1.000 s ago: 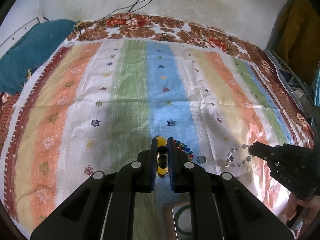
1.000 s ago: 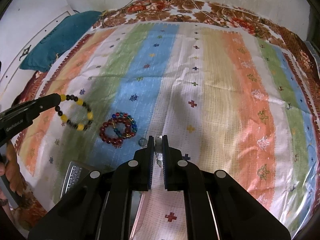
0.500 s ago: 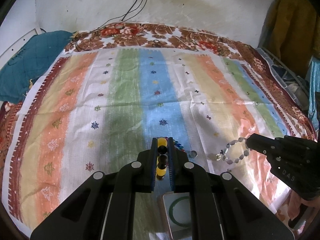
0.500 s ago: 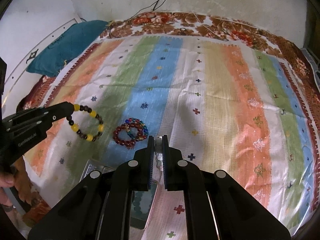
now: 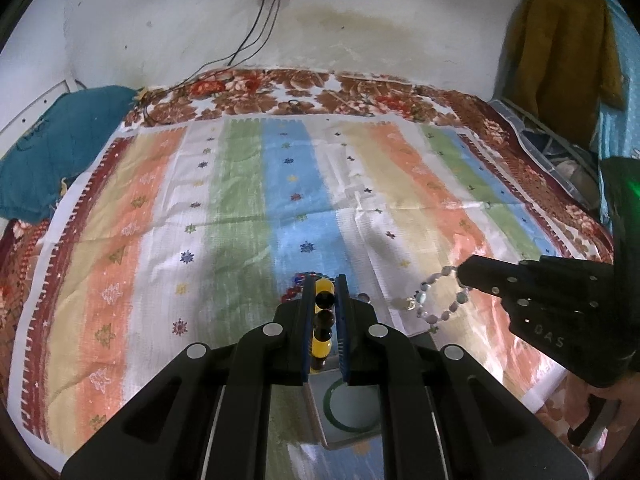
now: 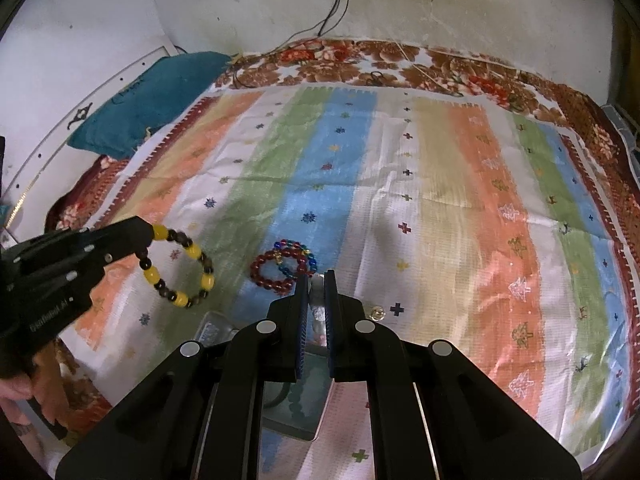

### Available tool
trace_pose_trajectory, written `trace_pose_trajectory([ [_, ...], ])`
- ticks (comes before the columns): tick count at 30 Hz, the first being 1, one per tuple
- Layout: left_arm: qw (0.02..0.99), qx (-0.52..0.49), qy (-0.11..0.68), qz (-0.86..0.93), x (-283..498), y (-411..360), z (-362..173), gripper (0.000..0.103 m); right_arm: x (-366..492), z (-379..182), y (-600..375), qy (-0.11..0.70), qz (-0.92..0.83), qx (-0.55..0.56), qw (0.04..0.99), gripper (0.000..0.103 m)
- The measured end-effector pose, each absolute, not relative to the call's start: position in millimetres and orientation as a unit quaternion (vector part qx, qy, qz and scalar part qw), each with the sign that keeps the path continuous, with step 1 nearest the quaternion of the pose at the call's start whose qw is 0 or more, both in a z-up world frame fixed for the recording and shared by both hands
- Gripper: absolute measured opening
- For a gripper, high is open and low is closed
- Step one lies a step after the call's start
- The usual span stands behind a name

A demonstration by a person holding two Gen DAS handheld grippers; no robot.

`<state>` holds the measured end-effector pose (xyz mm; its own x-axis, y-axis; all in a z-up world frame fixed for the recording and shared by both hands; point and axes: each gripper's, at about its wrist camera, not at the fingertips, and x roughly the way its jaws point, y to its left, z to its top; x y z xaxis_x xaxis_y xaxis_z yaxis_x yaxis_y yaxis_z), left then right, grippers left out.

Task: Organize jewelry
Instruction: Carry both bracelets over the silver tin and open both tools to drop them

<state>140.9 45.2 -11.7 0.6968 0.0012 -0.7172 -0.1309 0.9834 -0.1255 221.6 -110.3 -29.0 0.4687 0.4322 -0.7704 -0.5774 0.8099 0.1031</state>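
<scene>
Nearest, under both grippers: a small open box point(image 5: 352, 404) with a mirrored or glossy inside, a green bangle point(image 5: 350, 402) lying in it; in the right wrist view a dark beaded piece shows in it too, blurry.

Left gripper point(image 5: 324, 312) clamped on the yellow-and-black bead bracelet point(image 6: 178, 266), loop hanging free above the bed. Right gripper point(image 6: 317, 292) clamped on the pale bead bracelet point(image 5: 438, 294), which also dangles clear of the cloth.

Step in hand, my read: both bracelets picked and lifted, carry phase toward the box. Next move calls for bringing each loop over the open box and lowering it before letting go, one at a time so the strands don't tangle, and keeping clear of the bangle.

Just past the gripper tips, on the blue stripe: a heap of red and multicolour bead bracelets point(image 6: 282, 266), not yet sorted. A small round clear bit, maybe a ring or a stone point(image 6: 377, 313), sits on the cloth near it; can't tell which.

Surface: a bed with a striped mat point(image 6: 440, 184) (orange, green, blue, white, small motifs) over a brown floral bedsheet point(image 6: 360, 62). Teal pillow point(image 6: 148, 100) at the far left corner.

Room: stained white wall point(image 5: 360, 20), a socket with black cables point(image 5: 256, 28) running down to the bed. Mustard garment point(image 5: 560, 52) hanging far right.
</scene>
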Motion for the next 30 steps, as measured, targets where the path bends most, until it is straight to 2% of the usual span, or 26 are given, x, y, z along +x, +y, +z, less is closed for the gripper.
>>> trace_pose_trajectory([
  [15, 0.916, -0.060, 0.396, 0.019, 117.4, 17.2, -17.6, 0.009, 191.5, -32.2, -118.8, 0.422, 0.306, -0.083, 0.849, 0.009],
  [27, 0.900, -0.091, 0.425, 0.011, 113.0, 21.2, -32.0, 0.010, 184.1, -38.5, -123.2, 0.436, 0.316, -0.066, 0.840, 0.009],
  [28, 0.897, -0.094, 0.431, 0.014, 114.2, 22.6, -34.7, 0.011, 184.2, -38.4, -123.1, 0.436, 0.316, -0.068, 0.840, 0.009],
  [29, 0.895, -0.096, 0.435, 0.018, 114.9, 23.7, -36.8, 0.026, 184.0, -39.5, -122.5, 0.438, 0.316, -0.069, 0.839, 0.009],
  [30, 0.893, -0.094, 0.439, 0.032, 115.7, 26.6, -39.0, 0.036, 184.6, -41.2, -122.4, 0.441, 0.314, -0.069, 0.838, 0.009],
])
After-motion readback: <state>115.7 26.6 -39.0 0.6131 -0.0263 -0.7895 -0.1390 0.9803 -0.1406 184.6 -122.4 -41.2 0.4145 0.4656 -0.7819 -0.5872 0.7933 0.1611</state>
